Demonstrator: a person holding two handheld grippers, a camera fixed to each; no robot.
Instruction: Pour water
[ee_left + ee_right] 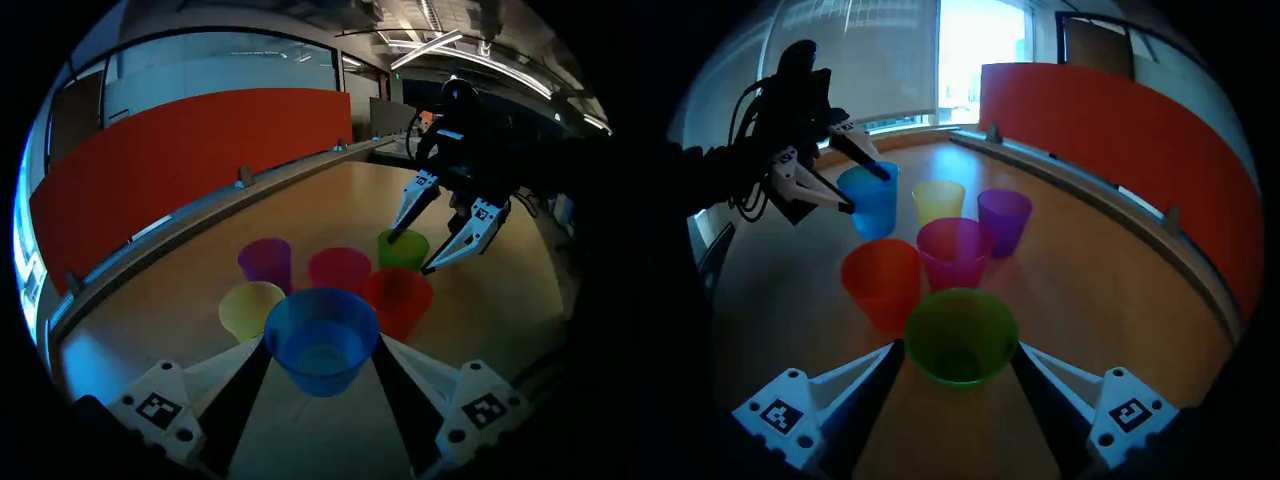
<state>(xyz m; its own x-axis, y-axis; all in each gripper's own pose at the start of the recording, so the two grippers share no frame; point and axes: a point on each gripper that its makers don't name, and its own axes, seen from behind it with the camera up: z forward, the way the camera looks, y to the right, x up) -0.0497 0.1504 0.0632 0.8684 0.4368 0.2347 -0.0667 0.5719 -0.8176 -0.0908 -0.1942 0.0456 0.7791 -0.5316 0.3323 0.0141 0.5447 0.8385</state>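
Left gripper view: the left gripper (322, 342) grips a blue cup (322, 364), both fingers (210, 376) pressed on its sides. Just beyond stand a yellow cup (248, 308), purple cup (266, 258), pink cup (340, 268) and red cup (400, 298) on the desk (512, 320). Farther off, the right gripper (410, 254) clasps a green cup (406, 250). Right gripper view: the green cup sits upright between fingers carrying square markers (781, 416); a dark sleeve (696, 180) holds the left gripper from the left

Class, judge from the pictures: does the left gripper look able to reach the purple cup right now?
Probably not: the left gripper is gripping the blue cup, and the yellow cup and pink cup stand before the purple cup.
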